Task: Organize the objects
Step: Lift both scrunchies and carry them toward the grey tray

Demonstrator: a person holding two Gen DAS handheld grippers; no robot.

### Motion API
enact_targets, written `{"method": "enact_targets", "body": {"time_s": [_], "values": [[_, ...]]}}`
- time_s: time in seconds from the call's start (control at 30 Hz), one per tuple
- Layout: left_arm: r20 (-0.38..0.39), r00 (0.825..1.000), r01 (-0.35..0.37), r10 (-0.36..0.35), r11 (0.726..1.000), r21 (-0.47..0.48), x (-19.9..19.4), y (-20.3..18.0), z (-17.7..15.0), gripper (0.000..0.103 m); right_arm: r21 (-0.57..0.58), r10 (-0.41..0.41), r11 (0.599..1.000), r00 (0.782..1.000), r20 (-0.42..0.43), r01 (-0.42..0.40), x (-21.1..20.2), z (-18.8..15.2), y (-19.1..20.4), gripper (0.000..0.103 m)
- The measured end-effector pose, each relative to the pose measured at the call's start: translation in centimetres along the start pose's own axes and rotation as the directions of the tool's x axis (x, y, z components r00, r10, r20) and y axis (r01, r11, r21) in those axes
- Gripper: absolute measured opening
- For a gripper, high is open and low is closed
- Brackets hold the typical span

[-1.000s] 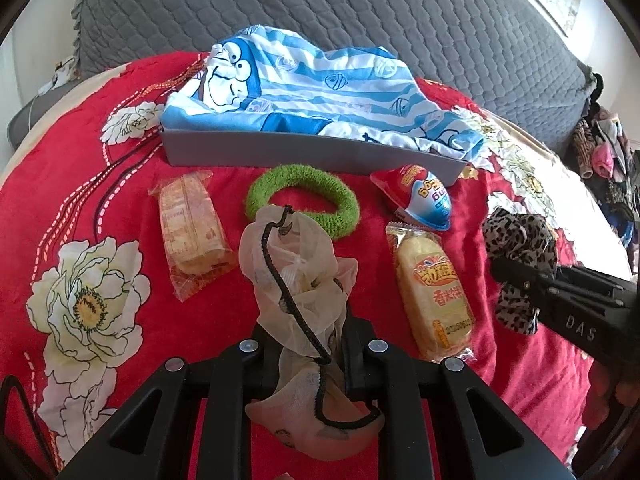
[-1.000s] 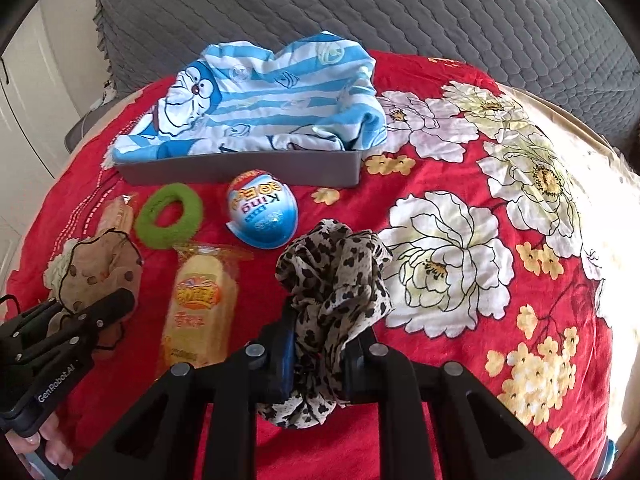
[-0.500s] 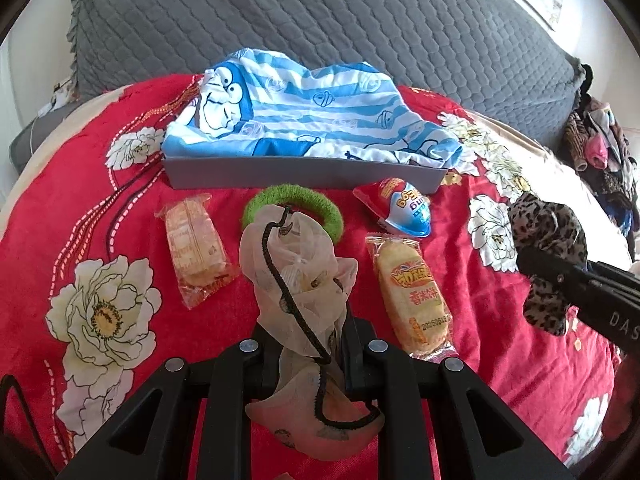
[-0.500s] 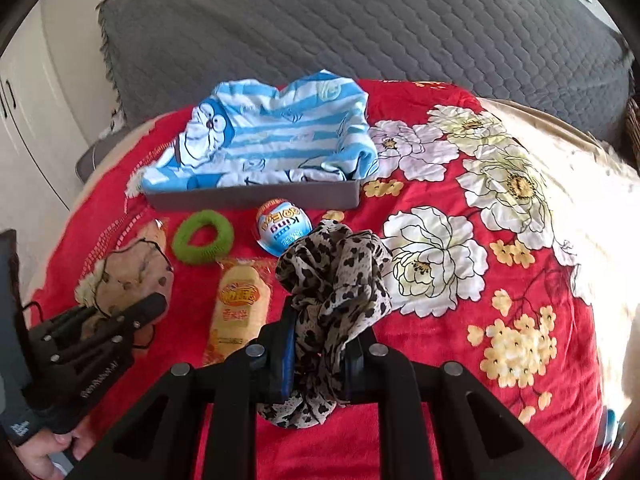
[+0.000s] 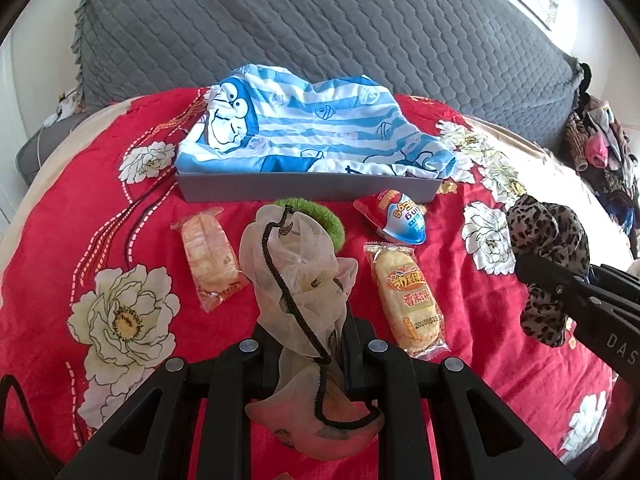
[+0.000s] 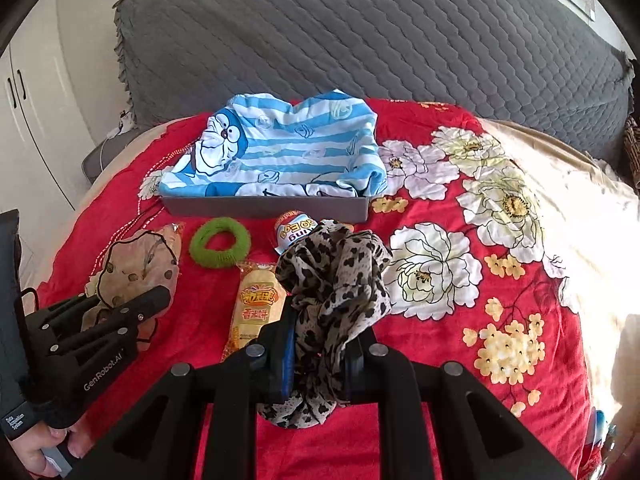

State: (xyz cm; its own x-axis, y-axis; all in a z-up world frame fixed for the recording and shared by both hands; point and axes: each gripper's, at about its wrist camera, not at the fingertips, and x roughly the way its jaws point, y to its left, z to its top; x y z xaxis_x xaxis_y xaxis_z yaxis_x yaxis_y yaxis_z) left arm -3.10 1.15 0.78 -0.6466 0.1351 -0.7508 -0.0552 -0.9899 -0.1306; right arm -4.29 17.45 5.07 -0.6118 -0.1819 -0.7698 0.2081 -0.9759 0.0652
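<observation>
My left hand-held gripper (image 5: 308, 354) is clamped on the beige scrunchie (image 5: 298, 276), my right hand-held gripper (image 6: 320, 354) on the leopard scrunchie (image 6: 336, 280); both hang above the red bed cover (image 5: 132, 216), near the grey tray (image 5: 304, 192).

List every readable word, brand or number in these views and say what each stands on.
"GenRobot.AI": side of the left claw.
"DAS": side of the right claw, cut off at the edge.
"King": egg-shaped snack, upside down.
Yellow cake packet: Chinese characters and date digits, too small to read.
</observation>
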Motion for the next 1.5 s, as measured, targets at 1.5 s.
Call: {"method": "enact_targets", "body": {"time_s": [1.5], "values": [[0.150,0.989,-0.014,0.011,1.000,0.021,-7.3,1.8,2.7,0.020,-0.050,0.017,0.999,0.993,0.117,-0.011,-4.7,2.2,6.1,0.018]]}}
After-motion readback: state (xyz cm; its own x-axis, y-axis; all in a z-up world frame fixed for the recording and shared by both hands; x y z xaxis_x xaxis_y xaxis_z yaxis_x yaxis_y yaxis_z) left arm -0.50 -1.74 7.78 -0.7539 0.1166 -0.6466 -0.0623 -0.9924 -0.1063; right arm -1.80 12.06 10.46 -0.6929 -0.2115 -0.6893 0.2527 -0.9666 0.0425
